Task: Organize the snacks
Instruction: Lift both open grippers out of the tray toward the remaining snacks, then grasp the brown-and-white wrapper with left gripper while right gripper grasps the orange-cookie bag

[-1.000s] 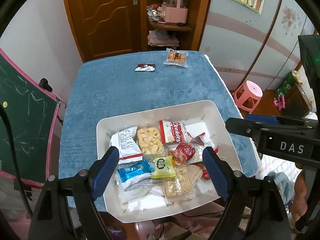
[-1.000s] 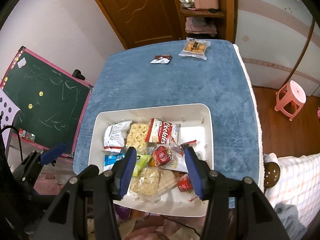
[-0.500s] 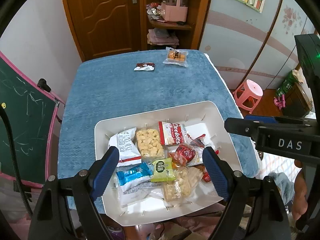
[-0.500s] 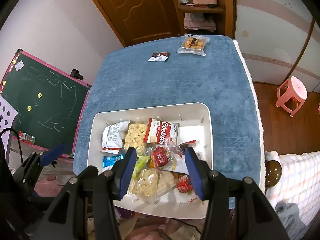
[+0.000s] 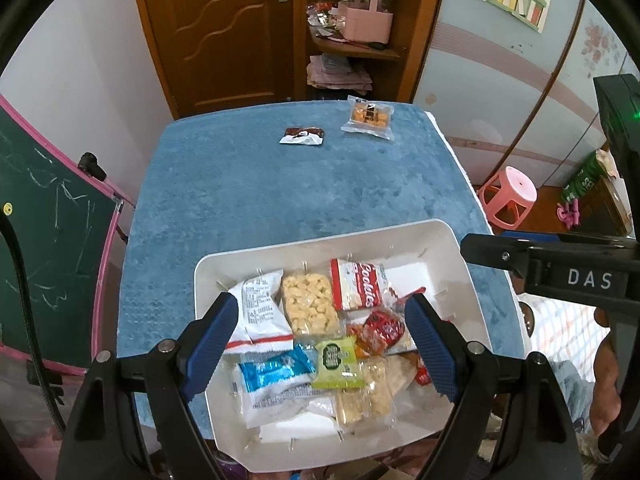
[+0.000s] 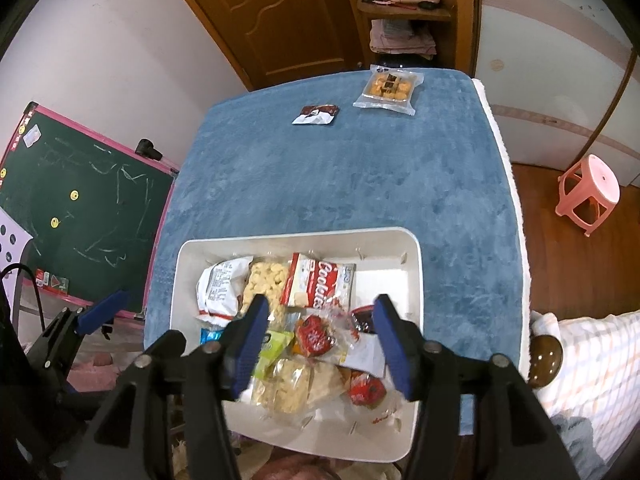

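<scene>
A white tray (image 5: 452, 248) (image 6: 414, 264) full of several snack packets sits at the near edge of a blue-covered table (image 5: 280, 188) (image 6: 320, 176). A red-and-white cookies packet (image 5: 356, 284) (image 6: 318, 286) lies near its far side. Two packets lie at the table's far end: a clear bag of orange biscuits (image 5: 369, 117) (image 6: 390, 89) and a small brown-and-white wrapper (image 5: 302, 136) (image 6: 317, 114). My left gripper (image 5: 320, 344) is open and empty above the tray. My right gripper (image 6: 320, 344) is open and empty above the tray, its body also in the left wrist view (image 5: 560, 268).
A green chalkboard (image 6: 76, 208) (image 5: 40, 248) leans at the table's left side. A pink stool (image 5: 508, 198) (image 6: 588, 192) stands on the floor to the right. A wooden door and a shelf with a pink basket (image 5: 366, 20) are behind the table.
Both grippers have risen and pulled back slightly, so the tray sits a little lower in view. Both stay open and empty. Nothing on the table has moved.
</scene>
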Available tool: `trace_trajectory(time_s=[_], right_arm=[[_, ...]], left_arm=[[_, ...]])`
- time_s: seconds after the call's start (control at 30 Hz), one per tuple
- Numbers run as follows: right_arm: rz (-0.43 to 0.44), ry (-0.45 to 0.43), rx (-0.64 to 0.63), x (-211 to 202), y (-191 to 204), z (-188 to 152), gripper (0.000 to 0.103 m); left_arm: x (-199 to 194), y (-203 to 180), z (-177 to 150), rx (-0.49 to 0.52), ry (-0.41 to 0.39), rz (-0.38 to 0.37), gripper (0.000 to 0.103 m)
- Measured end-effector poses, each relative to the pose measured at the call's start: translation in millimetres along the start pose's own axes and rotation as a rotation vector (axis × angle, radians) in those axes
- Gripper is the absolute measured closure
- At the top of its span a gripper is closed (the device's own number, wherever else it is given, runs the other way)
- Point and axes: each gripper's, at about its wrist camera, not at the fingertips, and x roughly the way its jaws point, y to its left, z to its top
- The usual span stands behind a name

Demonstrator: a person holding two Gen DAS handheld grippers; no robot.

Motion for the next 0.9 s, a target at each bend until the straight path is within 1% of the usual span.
trace_trajectory(time_s=[0.03,0.23,0.43,0.5,0.53,0.57,0.6,0.7,0.8,0.83,0.9], right_arm=[[0.001,-0.002,-0.004,0,-1,4,0.035],[0.004,-0.020,-0.025,2,-8,37,0.034],[-0.016,-0.042,-0.066,10,-23,88,0.034],[-0.016,-0.047,-0.074,15,-32,112,0.032],[-0.011,-0.044,-0.073,18,-36,121,0.026],[-0.009,-0.039,-0.072,21,-41,133,0.019],[-0.011,-0.036,-0.068,24,-45,143,0.016],[-0.029,-0.061,-0.038,34,-63,179,0.016],[-0.037,-0.064,-0.016,50,-77,215,0.016],[-0.030,-0.064,-0.010,57,-82,228,0.015],[-0.036,-0.060,-0.003,73,-86,248,0.015]], left_arm=[[1,0,3,0.001,0.002,0.000,0.018],[15,-5,37,0.012,0.037,-0.029,0.018],[37,-16,81,0.086,0.059,0.004,0.018],[46,-18,101,0.093,0.070,0.000,0.018],[52,-17,113,0.089,0.077,-0.008,0.018],[56,-17,123,0.085,0.082,-0.013,0.018],[61,-16,135,0.079,0.087,-0.018,0.018],[78,-13,170,0.066,0.093,-0.026,0.018],[100,-9,205,0.049,0.090,0.003,0.018],[114,-4,221,0.032,0.093,0.010,0.018],[136,6,240,-0.013,0.107,0.013,0.018]])
